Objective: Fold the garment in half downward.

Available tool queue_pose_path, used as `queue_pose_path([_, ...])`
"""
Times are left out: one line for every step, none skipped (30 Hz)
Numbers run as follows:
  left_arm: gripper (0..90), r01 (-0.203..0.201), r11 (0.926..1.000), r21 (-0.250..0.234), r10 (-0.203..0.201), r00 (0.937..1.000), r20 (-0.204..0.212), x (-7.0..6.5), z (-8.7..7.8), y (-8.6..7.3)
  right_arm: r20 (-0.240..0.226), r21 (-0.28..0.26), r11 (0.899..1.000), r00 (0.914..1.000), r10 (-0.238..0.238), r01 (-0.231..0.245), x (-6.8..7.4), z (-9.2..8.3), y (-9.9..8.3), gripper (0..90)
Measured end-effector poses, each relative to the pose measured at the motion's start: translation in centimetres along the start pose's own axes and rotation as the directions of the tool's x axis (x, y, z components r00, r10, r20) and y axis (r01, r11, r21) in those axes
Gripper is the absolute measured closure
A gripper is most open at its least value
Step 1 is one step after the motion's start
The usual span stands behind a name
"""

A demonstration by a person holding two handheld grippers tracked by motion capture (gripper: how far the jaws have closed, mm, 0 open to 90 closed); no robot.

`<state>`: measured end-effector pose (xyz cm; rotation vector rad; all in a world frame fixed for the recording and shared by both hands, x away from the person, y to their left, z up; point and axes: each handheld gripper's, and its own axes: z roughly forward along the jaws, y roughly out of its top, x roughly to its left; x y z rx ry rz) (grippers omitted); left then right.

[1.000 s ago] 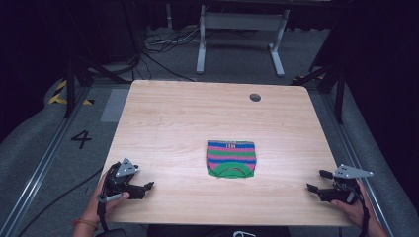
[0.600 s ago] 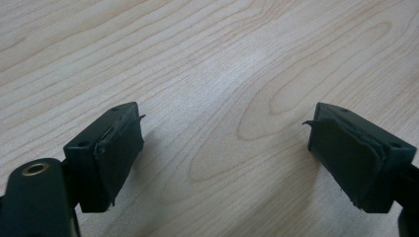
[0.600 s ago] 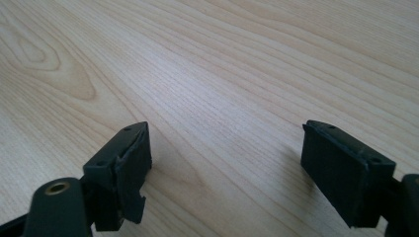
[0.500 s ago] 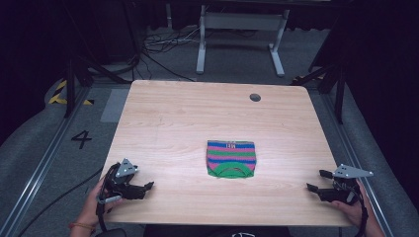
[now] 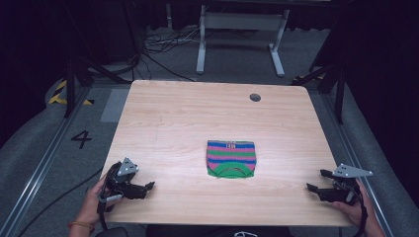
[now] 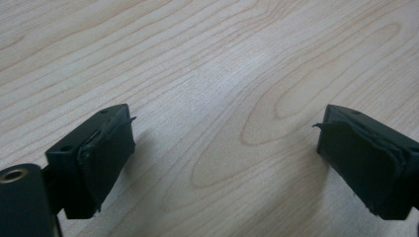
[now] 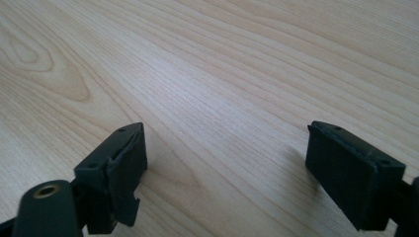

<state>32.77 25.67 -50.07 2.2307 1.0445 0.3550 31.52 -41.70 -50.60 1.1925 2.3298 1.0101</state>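
Note:
A folded knit garment [image 5: 231,159] with pink, blue and green stripes lies flat near the middle of the wooden table [image 5: 197,118]. My left gripper [image 5: 146,188] rests low at the table's front left corner, jaws open and empty, pointing right toward the garment. My right gripper [image 5: 316,180] sits at the front right corner, open and empty, pointing left. In the left gripper view, the left gripper [image 6: 225,148] has only bare wood between its fingers. The right gripper [image 7: 227,168] likewise spans bare wood in the right gripper view.
A round cable hole [image 5: 255,97] is set in the table's far right part. Beyond the far edge stand a white metal frame [image 5: 239,29] and loose cables [image 5: 158,44] on the grey floor. A floor marking "4" [image 5: 81,139] lies left of the table.
The left hand and gripper have slid slightly lower and inward along the front left edge. The right gripper and the garment have not moved.

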Motion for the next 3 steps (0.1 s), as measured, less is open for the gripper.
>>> queue_pose_path([5.0, 0.006, 1.0, 0.002, -0.006, 1.0, 0.0, -0.04, 0.05, 0.03, 0.0, 0.0, 1.0, 1.0, 0.0, 0.0, 0.0, 0.0, 0.0, 15.9])
queue_pose_path([4.1, 0.004, 1.0, 0.002, -0.004, 1.0, -0.005, -0.02, 0.11, 0.08, 0.0, 0.0, 1.0, 1.0, 0.0, 0.0, 0.0, 0.0, 0.0, 16.0])
queue_pose_path([3.0, 0.009, 0.9999, 0.008, -0.009, 1.0, -0.004, -0.06, 0.17, 0.13, 0.0, 0.0, 1.0, 1.0, 0.0, 0.0, 0.0, 0.0, 0.0, 15.9])
